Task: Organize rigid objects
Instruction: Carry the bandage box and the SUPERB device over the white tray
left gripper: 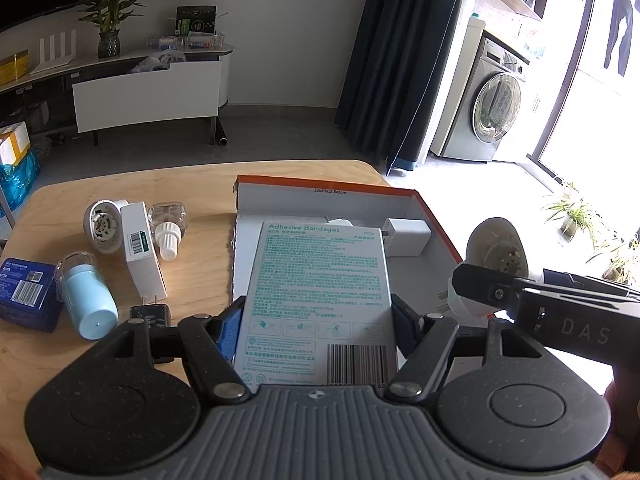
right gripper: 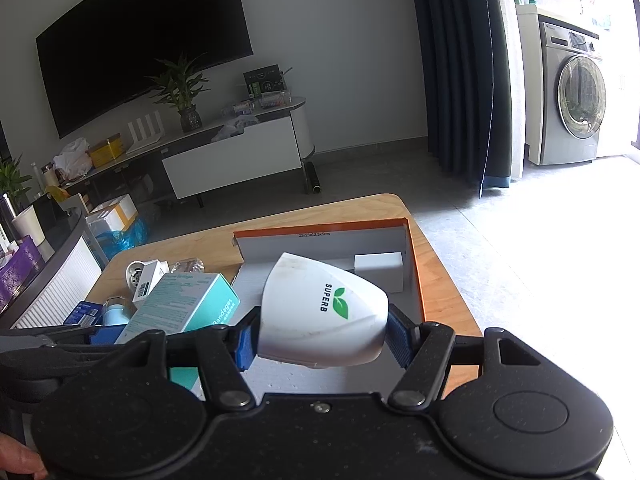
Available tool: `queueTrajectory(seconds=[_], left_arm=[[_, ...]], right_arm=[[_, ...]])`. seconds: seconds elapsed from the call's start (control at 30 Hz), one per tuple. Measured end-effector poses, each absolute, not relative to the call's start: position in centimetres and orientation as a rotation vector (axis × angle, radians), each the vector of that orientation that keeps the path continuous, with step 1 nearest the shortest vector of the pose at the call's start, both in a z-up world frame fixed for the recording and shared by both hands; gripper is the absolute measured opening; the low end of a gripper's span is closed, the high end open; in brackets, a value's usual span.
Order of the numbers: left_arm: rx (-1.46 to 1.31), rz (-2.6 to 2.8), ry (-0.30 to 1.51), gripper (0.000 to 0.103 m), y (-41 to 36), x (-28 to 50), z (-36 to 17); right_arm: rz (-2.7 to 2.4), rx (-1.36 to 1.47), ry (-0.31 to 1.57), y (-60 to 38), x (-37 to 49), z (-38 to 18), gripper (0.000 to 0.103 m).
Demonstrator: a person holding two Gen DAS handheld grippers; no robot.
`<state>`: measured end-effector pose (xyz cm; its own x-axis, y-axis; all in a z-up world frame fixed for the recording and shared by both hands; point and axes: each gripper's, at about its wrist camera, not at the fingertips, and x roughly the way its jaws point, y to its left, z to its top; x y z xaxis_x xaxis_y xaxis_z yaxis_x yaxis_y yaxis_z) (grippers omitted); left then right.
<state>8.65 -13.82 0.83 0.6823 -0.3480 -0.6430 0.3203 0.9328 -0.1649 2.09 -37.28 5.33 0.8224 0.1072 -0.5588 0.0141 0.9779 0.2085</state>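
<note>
Wood desk [left gripper: 192, 184], orange-rimmed box [left gripper: 436, 216] at 12: only white adapter [left gripper: 406, 236] inside so far. Left tongs [left gripper: 318, 320] grip bandage box [left gripper: 320, 280], right tongs [right gripper: 322, 338] grip white plug-in unit [right gripper: 320, 308], both over box. ~6 items left at 10.

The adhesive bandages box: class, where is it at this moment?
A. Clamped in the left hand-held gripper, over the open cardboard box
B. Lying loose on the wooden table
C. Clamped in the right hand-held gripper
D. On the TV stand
A. The adhesive bandages box sits between the blue pads of the left hand-held gripper, above the open cardboard box.
</note>
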Motion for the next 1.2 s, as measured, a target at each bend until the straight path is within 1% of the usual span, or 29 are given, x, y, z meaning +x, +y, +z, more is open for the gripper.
queueTrajectory(seconds=[1.2], left_arm=[[-0.026,-0.391,0.756,0.072,-14.74,8.89,-0.03]], right_arm=[[0.047,0.21,0.623,-37.4,2.94,4.81,0.076]])
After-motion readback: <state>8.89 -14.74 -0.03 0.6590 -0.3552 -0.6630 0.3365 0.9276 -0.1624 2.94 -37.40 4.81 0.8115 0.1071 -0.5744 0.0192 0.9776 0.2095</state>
